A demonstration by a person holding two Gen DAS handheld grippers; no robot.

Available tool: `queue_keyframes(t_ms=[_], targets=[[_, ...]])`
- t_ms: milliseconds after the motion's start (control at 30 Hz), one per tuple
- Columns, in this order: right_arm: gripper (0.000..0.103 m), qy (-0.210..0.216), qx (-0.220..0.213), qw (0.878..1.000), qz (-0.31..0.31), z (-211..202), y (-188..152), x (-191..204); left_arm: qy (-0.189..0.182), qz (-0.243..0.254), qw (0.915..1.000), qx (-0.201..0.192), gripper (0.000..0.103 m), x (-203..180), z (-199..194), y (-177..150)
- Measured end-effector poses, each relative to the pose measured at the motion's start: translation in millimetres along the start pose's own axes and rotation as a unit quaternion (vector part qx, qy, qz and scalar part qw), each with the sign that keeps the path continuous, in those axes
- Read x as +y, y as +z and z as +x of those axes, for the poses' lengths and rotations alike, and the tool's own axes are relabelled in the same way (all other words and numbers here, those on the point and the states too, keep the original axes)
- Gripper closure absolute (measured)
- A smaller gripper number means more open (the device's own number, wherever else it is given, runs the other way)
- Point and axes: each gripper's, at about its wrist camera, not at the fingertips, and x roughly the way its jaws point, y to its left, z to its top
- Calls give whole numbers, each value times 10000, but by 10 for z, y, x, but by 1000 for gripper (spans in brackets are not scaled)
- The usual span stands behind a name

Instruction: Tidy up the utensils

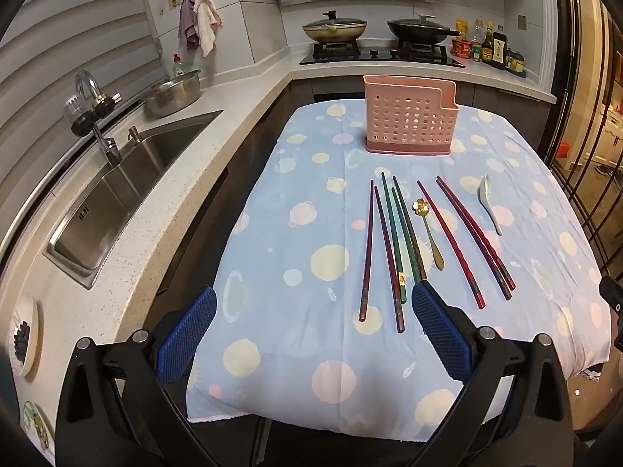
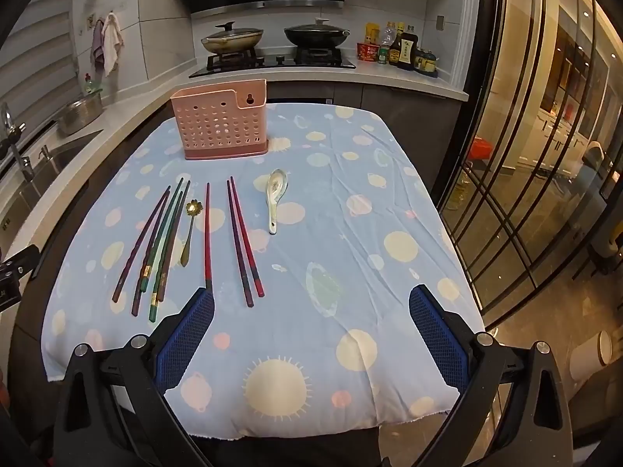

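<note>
Chopsticks (image 1: 389, 249) and spoons (image 2: 275, 198) lie in a row in front of the pink holder (image 1: 409, 116), likely awaiting sorting; left hand-held gripper (image 1: 313, 330) and right hand-held gripper (image 2: 311, 330) hover nearer, fingers apart, empty.

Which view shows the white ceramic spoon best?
The right wrist view: the white ceramic soup spoon shows its bowl's patterned inside. The left wrist view shows the spoon side-on, thin, near the table's right edge.

sink (image 1: 128, 179), two lidded pans (image 1: 335, 27), sauce bottles (image 1: 490, 46)
</note>
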Motion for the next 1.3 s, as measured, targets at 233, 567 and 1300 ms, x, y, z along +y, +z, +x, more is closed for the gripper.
queue_keyframes(t_ms=[233, 567, 1300], targets=[[7, 10, 16, 10000, -12, 4, -3, -10, 11, -8, 10000, 36, 7, 4, 9, 3], [7, 5, 45, 10000, -15, 19, -8, -9, 4, -55, 9999, 99, 7, 54, 53, -7], [7, -11, 66, 10000, -12, 31, 0, -10, 7, -59, 9999, 107, 7, 49, 61, -17]])
